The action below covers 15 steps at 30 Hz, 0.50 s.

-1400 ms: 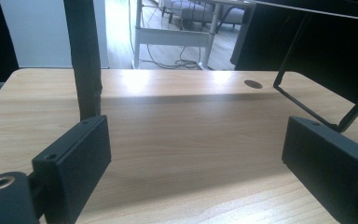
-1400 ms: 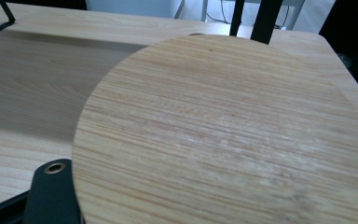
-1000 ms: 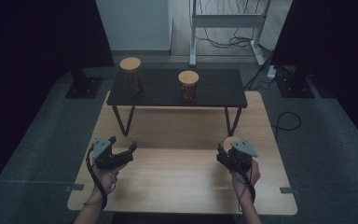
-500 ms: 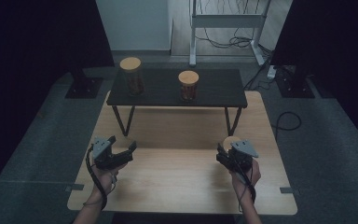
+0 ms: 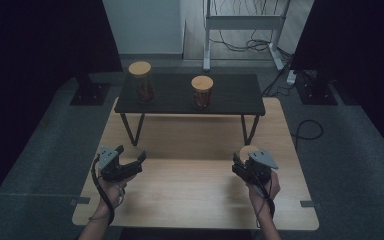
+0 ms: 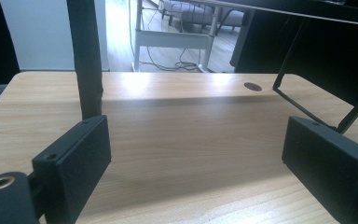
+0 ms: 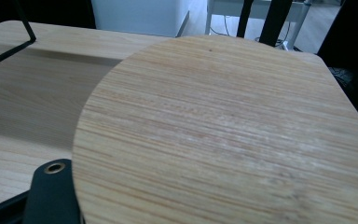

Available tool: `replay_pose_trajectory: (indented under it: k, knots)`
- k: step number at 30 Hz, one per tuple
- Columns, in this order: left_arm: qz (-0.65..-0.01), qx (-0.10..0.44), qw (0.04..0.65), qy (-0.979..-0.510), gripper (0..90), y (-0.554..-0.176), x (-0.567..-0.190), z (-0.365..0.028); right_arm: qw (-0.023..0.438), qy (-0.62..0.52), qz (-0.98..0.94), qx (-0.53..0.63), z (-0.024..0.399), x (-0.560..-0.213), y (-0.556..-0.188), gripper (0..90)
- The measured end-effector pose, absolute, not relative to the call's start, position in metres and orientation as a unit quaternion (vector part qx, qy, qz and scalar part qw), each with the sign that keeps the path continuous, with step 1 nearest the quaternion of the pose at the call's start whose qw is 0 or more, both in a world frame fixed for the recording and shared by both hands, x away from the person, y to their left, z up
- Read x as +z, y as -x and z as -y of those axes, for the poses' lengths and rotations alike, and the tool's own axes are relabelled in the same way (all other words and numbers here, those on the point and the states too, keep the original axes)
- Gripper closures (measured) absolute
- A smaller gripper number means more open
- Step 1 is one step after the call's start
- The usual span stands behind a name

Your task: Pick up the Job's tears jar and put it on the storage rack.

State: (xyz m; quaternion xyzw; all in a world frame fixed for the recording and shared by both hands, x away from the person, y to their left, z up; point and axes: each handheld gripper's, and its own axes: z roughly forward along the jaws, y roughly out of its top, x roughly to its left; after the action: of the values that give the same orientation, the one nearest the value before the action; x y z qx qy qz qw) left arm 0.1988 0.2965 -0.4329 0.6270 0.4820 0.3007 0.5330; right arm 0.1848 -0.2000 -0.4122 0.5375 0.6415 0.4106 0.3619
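My right gripper [image 5: 245,161] sits near the right front of the light wooden table [image 5: 190,200], shut on a round bamboo lid [image 5: 246,150]. In the right gripper view the lid [image 7: 223,135] lies flat and close and hides the jaws; what is under it is hidden. My left gripper [image 5: 130,153] hovers at the left front, open, with bare tabletop between its black jaws [image 6: 196,154]. Two glass jars with bamboo lids, a taller one [image 5: 141,82] and a shorter one [image 5: 202,91], stand on a low black shelf [image 5: 235,97] at the back.
The black shelf rests on thin black legs [image 5: 131,129] on the wooden table; one leg [image 6: 88,70] rises just ahead of my left gripper. A round cable hole [image 6: 252,86] is in the tabletop. Behind the table stand a white desk frame [image 5: 242,22] and floor cables.
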Motion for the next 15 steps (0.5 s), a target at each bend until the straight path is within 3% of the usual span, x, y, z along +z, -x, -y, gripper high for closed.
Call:
replay_pose_trajectory:
  k: [15]
  knots:
    - [-0.482,0.299,0.533,-0.628,7.6,-0.1997,-0.4331,-0.2971,0.362,-0.536,-0.642,0.412,0.1994,-0.4119,-0.1835,25.0]
